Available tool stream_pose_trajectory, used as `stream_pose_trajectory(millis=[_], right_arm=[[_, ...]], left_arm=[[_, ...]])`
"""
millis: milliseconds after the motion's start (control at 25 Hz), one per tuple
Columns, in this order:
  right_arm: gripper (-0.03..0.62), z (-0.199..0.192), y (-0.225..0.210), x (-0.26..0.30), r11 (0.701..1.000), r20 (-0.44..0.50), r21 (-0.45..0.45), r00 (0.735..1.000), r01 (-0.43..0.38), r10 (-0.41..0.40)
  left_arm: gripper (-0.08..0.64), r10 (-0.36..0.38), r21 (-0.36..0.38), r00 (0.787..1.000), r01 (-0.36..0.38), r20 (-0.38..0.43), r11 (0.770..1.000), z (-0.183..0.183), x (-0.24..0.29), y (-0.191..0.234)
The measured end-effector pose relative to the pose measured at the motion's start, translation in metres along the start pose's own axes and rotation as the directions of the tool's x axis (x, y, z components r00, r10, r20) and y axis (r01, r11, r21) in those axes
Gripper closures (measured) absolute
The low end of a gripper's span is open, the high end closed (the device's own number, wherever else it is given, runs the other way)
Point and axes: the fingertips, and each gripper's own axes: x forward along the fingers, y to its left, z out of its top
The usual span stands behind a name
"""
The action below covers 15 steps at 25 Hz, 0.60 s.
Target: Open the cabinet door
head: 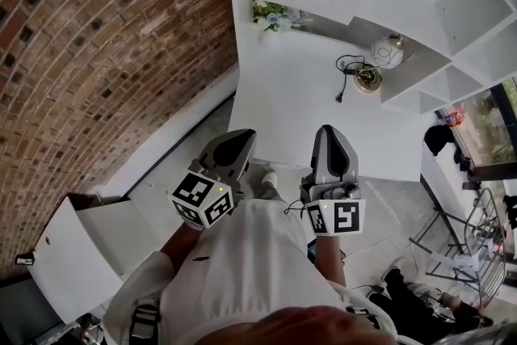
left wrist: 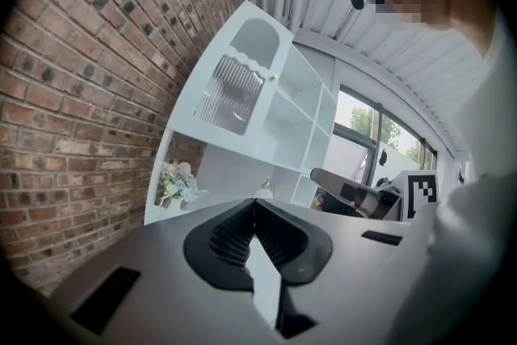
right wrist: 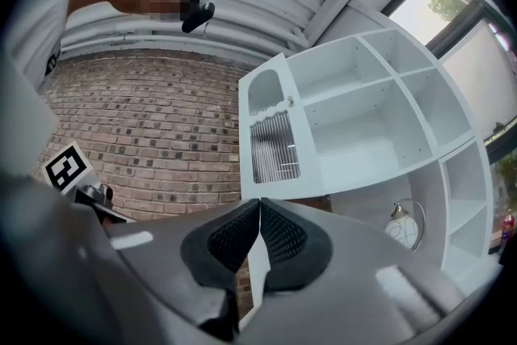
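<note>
Left tool (left wrist: 253,206): my jaws are pressed together, with nothing between the pads.
Right tool (right wrist: 258,204): also closed tight and empty.
Door: the white cabinet door with the ribbed glass panel (right wrist: 271,137) covers the upper left compartment of the tall white shelf unit (right wrist: 363,117), next to the red brick wall (right wrist: 145,133).
Door state: it looks shut and flush with the frame (I judge this from an awkward angle).
Handle: a small round knob (right wrist: 287,102) sits near the door's right edge.
Distance: both my tools are well apart from it.
Done: nothing yet, in my judgement.
Left to do: reach the knob, open one tool, grip and pull.
</note>
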Motion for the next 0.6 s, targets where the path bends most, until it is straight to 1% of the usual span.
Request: stream_pose_trajectory(millis=[80,200,360,480,560,600], right_arm=[[0.591,0.000,-0.010,0.007,1.000,0.006,0.000,1.000,-0.010,0.010],[0.591,0.004,-0.020,0.015,0.999,0.035,0.006,0.998,-0.046,0.046],[0.591,0.007,-0.032,0.031,0.997,0.030,-0.013,0.997,-0.075,0.076],[0.590,0.011,-0.040,0.042,0.993,0.054,-0.021,0.992,-0.112,0.113],[0.569,0.012,-0.045,0.046,0.990,0.057,-0.026,0.989,-0.138,0.139],[0.569,0.012,-0.048,0.048,0.989,0.058,-0.028,0.987,-0.148,0.149]], left_arm=[[0.549,0.009,0.013,1.000,-0.010,0.014,1.000,0.006,0.012,0.002],[0.549,0.020,0.022,0.999,-0.021,0.027,1.000,0.012,0.030,0.001],[0.549,0.030,0.021,0.998,-0.031,0.049,0.999,0.019,0.054,0.002],[0.549,0.042,0.023,0.996,-0.044,0.075,0.999,0.028,0.069,0.003],[0.549,0.053,0.032,0.995,-0.056,0.086,0.998,0.031,0.078,0.004],[0.549,0.059,0.038,0.994,-0.062,0.090,0.997,0.032,0.082,0.004]])
